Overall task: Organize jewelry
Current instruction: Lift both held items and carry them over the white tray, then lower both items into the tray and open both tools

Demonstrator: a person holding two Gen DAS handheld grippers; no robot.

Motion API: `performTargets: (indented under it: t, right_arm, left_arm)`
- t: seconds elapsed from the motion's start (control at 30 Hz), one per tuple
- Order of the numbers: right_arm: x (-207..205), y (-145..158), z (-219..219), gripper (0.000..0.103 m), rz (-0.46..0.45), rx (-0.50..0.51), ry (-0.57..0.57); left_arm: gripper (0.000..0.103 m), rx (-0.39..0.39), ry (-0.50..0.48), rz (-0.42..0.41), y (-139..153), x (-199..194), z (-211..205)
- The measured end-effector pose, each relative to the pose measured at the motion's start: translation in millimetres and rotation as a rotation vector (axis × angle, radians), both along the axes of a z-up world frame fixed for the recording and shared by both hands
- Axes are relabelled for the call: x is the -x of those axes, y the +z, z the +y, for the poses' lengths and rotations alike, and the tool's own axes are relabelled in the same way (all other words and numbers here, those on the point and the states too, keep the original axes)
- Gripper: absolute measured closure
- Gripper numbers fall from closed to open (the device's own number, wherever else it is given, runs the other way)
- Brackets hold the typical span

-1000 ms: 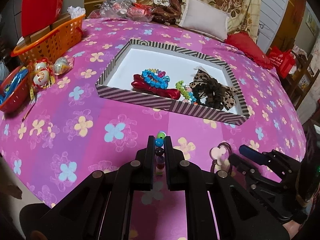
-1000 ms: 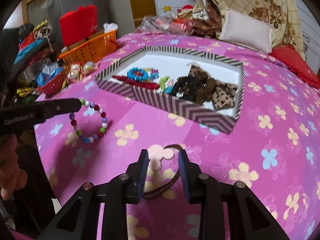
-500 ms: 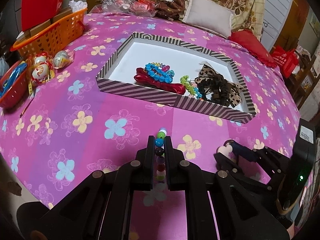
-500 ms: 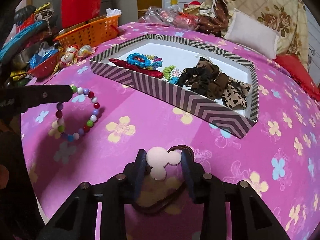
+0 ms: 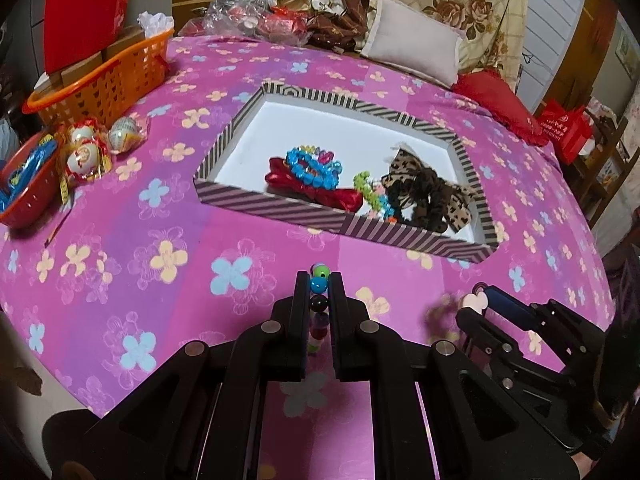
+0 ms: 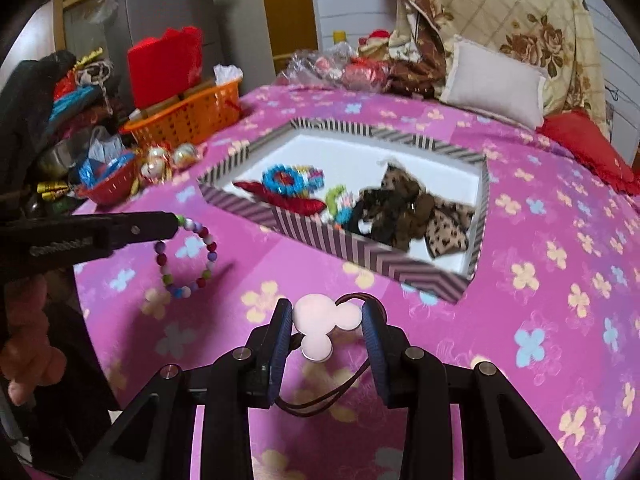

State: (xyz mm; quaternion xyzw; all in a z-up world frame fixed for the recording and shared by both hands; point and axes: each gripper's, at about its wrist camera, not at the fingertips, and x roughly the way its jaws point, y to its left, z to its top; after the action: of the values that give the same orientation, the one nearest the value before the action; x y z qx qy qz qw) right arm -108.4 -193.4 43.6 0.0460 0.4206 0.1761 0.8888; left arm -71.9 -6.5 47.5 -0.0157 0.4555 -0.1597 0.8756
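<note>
My left gripper (image 5: 319,277) is shut on a bracelet of many-coloured beads (image 5: 319,285). In the right wrist view that bracelet (image 6: 212,245) hangs as a loop from the left gripper (image 6: 176,222), above the pink flowered cloth. My right gripper (image 6: 326,313) is shut on a pale pink mouse-shaped charm (image 6: 316,320); its dark elastic hair tie (image 6: 320,405) dangles below, off the cloth. The left wrist view shows the right gripper (image 5: 480,300) low at the right. Beyond both stands a striped box (image 5: 280,205) (image 6: 320,237) holding a red bow, a blue bracelet, green beads and a leopard-print scrunchie.
An orange basket (image 5: 104,80), a red bowl (image 5: 24,200) and wrapped eggs (image 5: 86,152) sit at the left of the bed. A white pillow (image 5: 412,50) and a red cushion (image 5: 500,104) lie behind the box. A person's hand (image 6: 28,340) shows at the left.
The right gripper has closed on the mouse charm and lifted it with its hair tie off the cloth. The left gripper keeps the bead bracelet in about the same place.
</note>
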Motion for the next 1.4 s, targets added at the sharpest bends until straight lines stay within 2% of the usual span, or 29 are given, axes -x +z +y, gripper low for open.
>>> performTargets:
  t: [0.33, 0.7, 1.4]
  right_arm:
    - [-2.2, 24.4, 0.1, 0.069, -0.047, 0.000, 0.007]
    - [-13.9, 29.8, -6.5, 0.069, -0.049, 0.013, 0.002]
    - [-69.2, 32.9, -18.6, 0.069, -0.043, 0.005, -0.019]
  left_arm:
    - [0.096, -0.011, -0.014, -0.057, 24.8, 0.6, -7.9]
    - [0.096, -0.044, -0.019, -0.106, 41.0, -8.7, -19.0]
    - [0.096, -0.083, -0.012, -0.130, 50.7, -64.9, -42.0]
